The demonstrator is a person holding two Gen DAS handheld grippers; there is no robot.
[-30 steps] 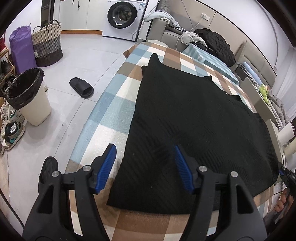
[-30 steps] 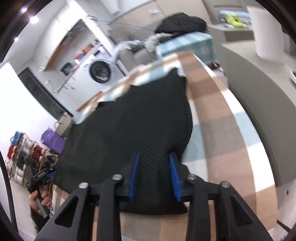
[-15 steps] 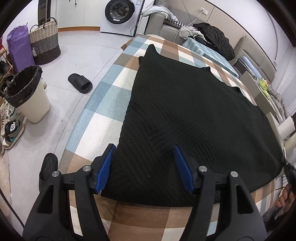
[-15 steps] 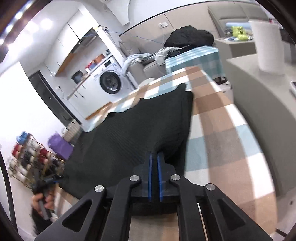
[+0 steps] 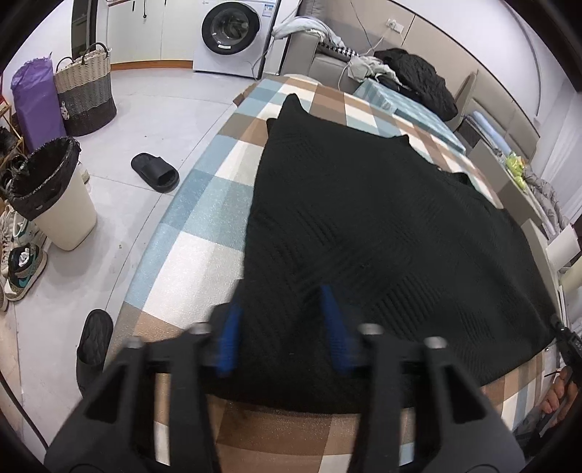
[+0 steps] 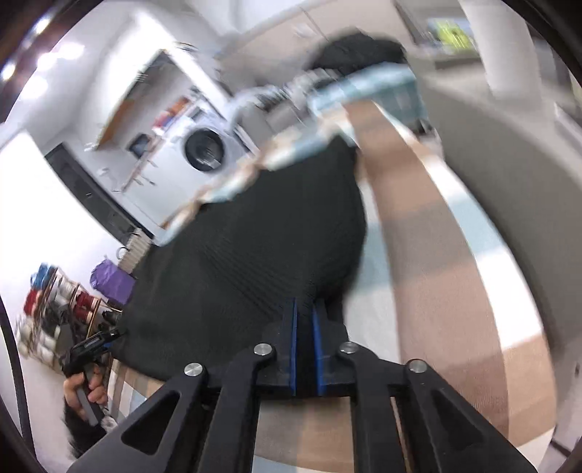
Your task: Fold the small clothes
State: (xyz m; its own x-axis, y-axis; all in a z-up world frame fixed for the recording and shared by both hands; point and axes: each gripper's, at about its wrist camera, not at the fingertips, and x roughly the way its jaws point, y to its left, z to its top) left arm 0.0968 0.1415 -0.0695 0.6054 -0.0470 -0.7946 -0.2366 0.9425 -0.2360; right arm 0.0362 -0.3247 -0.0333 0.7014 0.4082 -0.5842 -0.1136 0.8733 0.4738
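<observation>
The left wrist view takes in the whole black knit garment point(image 5: 382, 233), spread flat on the checked table point(image 5: 203, 233), plus the floor at the left of the frame: a black slipper point(image 5: 155, 172), a cream bin with a black liner point(image 5: 54, 196), a woven basket point(image 5: 87, 98) and sneakers point(image 5: 23, 265) at the left edge. The right wrist view shows none of that floor. It gives instead a blurred look along the black knit garment point(image 6: 254, 254) from its near right corner, with a shoe rack point(image 6: 62, 302) at lower left and a grey counter point(image 6: 509, 174) at the right.

A washing machine point(image 5: 232, 32) stands at the top of the left view. It carries a sticker on its top right corner, too small to read. No other writing can be made out.

The garment's long axis runs from the lower middle of the left view toward the upper middle, where two pointed corners lie at the far end. Its near hem lies across the bottom, close to the table's near edge.

The left gripper point(image 5: 283, 327) sits over the near left corner of the hem. Its blue jaws are closing with fabric between them and are still apart. The right gripper point(image 6: 305, 349) has its jaws together, clamped on a pinch of the garment's near right corner. The person's hand point(image 6: 83, 385) holding the left gripper shows at lower left of the right view.
</observation>
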